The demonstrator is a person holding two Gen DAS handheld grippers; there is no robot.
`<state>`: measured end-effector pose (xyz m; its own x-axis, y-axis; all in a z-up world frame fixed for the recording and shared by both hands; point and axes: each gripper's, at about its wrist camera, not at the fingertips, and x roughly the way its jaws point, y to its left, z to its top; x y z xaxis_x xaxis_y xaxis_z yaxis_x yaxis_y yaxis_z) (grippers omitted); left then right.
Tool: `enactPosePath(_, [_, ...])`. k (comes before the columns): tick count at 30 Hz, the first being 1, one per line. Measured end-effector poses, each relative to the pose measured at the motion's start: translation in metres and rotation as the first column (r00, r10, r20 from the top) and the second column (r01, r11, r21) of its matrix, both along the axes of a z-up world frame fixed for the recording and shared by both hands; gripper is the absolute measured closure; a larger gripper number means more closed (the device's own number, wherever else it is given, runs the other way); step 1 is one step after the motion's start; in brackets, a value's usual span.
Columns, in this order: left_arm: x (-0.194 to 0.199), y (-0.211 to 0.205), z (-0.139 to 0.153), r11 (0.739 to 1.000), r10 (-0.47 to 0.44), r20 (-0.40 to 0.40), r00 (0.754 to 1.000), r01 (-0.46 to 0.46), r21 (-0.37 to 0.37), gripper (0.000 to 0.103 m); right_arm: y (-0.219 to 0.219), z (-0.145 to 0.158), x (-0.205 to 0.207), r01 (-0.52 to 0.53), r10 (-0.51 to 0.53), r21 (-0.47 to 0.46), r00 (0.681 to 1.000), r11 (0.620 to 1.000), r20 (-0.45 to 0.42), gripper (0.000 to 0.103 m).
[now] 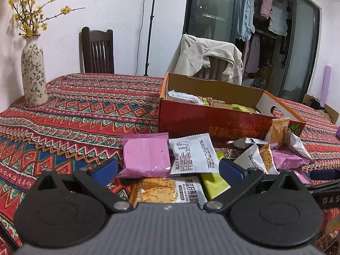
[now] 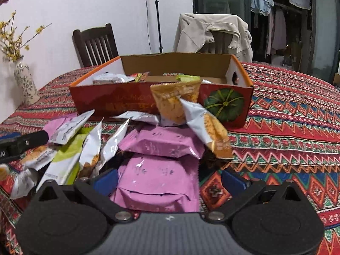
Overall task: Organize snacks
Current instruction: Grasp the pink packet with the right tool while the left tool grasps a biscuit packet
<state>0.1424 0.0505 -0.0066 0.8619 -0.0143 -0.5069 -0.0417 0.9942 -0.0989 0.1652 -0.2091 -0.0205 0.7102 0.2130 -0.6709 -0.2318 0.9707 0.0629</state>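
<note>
Red box (image 2: 127,104) bears a green pumpkin picture (image 2: 224,105).

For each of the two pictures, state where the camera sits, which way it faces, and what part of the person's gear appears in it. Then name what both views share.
Left wrist view: sits on the left tool, low over the snack pile, facing the red open cardboard box from its left; shows open blue-tipped fingers and the right tool's tip at the right edge.
Right wrist view: sits on the right tool, facing the box squarely over a pink snack packet; shows open fingers.
Shared: box, floral ceramic vase, beige jacket on a chair.
</note>
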Motion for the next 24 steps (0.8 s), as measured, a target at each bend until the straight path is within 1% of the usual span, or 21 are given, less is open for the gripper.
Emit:
enactPosePath(4, [0.002, 0.0, -0.002, 1.0, -0.004, -0.013, 1.0, 0.004, -0.005, 0.0, 0.004, -0.01, 0.003, -0.01, 0.01, 0.009, 1.0, 1.0, -0.014, 0.0])
enactPosePath(6, [0.003, 0.0, -0.003, 1.0, -0.006, -0.017, 1.0, 0.006, -0.007, 0.0, 0.004, -0.01, 0.002, -0.013, 0.013, 0.012, 1.0, 1.0, 0.003, 0.002])
enactPosePath(7, [0.003, 0.0, -0.003, 1.0, -0.007, -0.019, 1.0, 0.007, -0.007, 0.0, 0.005, -0.01, 0.001, -0.019, 0.019, 0.005, 1.0, 1.0, 0.007, 0.006])
enactPosePath(8, [0.003, 0.0, -0.003, 1.0, -0.007, -0.02, 1.0, 0.007, -0.006, 0.0, 0.008, -0.01, 0.0, -0.028, 0.028, -0.006, 1.0, 1.0, 0.007, 0.015])
enactPosePath(10, [0.004, 0.0, -0.004, 1.0, -0.005, -0.024, 1.0, 0.005, -0.004, 0.0, 0.011, -0.01, -0.003, -0.039, 0.04, -0.034, 0.999, 0.999, 0.025, 0.027])
enactPosePath(12, [0.004, 0.0, -0.004, 1.0, -0.001, -0.026, 1.0, 0.001, -0.004, 0.0, 0.013, -0.009, -0.006, -0.043, 0.045, -0.044, 0.998, 0.998, 0.035, 0.029])
enactPosePath(17, [0.005, 0.0, -0.006, 1.0, 0.02, -0.039, 0.999, -0.02, 0.006, 0.0, 0.007, -0.006, -0.01, -0.034, 0.036, -0.021, 0.998, 0.999, 0.055, 0.036])
enactPosePath(21, [0.006, 0.0, -0.005, 0.998, 0.046, -0.067, 0.997, -0.044, 0.036, 0.0, 0.001, 0.003, -0.019, -0.001, 0.002, -0.007, 0.99, 1.0, 0.14, 0.036])
enactPosePath(24, [0.011, -0.003, -0.008, 0.997, 0.049, -0.114, 0.992, -0.041, 0.066, 0.0, -0.005, 0.009, -0.023, 0.02, -0.024, 0.023, 0.982, 1.0, 0.186, 0.036])
